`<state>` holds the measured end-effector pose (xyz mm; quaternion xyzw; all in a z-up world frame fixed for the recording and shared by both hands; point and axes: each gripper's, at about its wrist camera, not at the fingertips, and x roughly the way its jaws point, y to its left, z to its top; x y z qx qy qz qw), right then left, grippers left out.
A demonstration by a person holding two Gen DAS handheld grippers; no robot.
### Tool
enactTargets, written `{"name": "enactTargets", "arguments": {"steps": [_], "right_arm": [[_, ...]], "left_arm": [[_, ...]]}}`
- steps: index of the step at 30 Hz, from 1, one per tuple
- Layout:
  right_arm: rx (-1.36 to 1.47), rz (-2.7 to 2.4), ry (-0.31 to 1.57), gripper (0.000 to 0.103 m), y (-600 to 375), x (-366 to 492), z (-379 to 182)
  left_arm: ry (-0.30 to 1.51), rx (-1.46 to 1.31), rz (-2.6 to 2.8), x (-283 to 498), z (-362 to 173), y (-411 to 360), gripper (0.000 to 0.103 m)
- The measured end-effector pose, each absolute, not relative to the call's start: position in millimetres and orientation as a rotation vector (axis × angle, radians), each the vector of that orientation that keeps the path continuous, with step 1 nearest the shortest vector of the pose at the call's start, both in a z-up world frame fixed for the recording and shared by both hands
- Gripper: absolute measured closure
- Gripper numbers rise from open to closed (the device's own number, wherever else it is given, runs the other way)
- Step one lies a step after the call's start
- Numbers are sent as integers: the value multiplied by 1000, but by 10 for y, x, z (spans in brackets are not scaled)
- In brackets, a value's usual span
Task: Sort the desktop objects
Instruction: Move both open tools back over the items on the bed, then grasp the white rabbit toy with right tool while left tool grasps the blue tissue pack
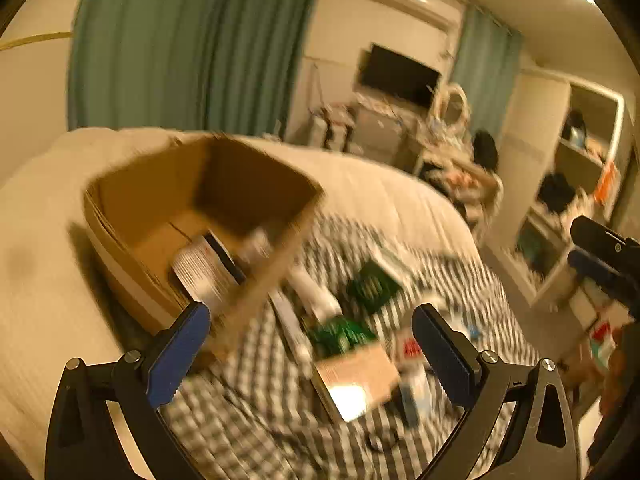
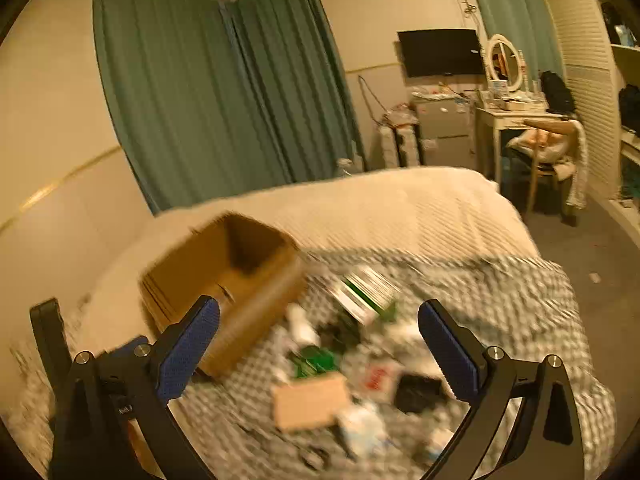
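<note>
An open cardboard box (image 1: 192, 216) (image 2: 224, 284) stands on the bed at the left, with a white printed packet (image 1: 206, 274) inside. Beside it, small items lie blurred on a checked cloth (image 1: 256, 400) (image 2: 500, 300): a brown card box (image 1: 356, 376) (image 2: 310, 400), green packets (image 1: 340, 334) (image 2: 316, 360), a white tube (image 1: 316, 294) and a black object (image 2: 418, 392). My left gripper (image 1: 310, 344) is open above the pile, empty. My right gripper (image 2: 318, 340) is open too, nothing between its fingers. The right gripper's body (image 1: 608, 260) shows at the left view's right edge.
A cream quilted bedspread (image 2: 400, 208) covers the bed. Green curtains (image 2: 208, 92) hang behind it. A dressing table with a round mirror (image 2: 505, 58), a chair (image 2: 548, 148), a wall television (image 2: 440, 52) and open shelves (image 1: 580, 152) fill the right side. Grey floor (image 2: 592, 256) lies right of the bed.
</note>
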<state>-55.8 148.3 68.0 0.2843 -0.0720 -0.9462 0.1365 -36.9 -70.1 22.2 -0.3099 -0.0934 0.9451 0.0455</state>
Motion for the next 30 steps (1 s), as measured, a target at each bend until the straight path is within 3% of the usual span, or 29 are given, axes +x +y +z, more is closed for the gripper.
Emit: {"name": "enactTargets", "arguments": {"steps": [6, 11, 19, 23, 26, 30], "right_arm": [[1064, -2772, -143, 3, 1981, -327, -200], [1082, -2711, -107, 3, 1999, -470, -402], [1434, -2653, -192, 3, 2231, -782, -1114], [1540, -2552, -214, 3, 2165, -956, -1323], [1583, -2568, -36, 33, 2088, -1022, -1400], [1535, -2608, -120, 33, 2241, -983, -1233]], "left_arm": [[-224, -1124, 2755, -355, -254, -119, 0], [-97, -1268, 2718, -535, -602, 166, 0], [-215, -1375, 2664, -681, -912, 160, 0], [-159, -1350, 2626, -637, -938, 360, 0], [-68, -1300, 2616, -575, -912, 531, 0], [1, -1261, 2592, -578, -903, 716, 0]]}}
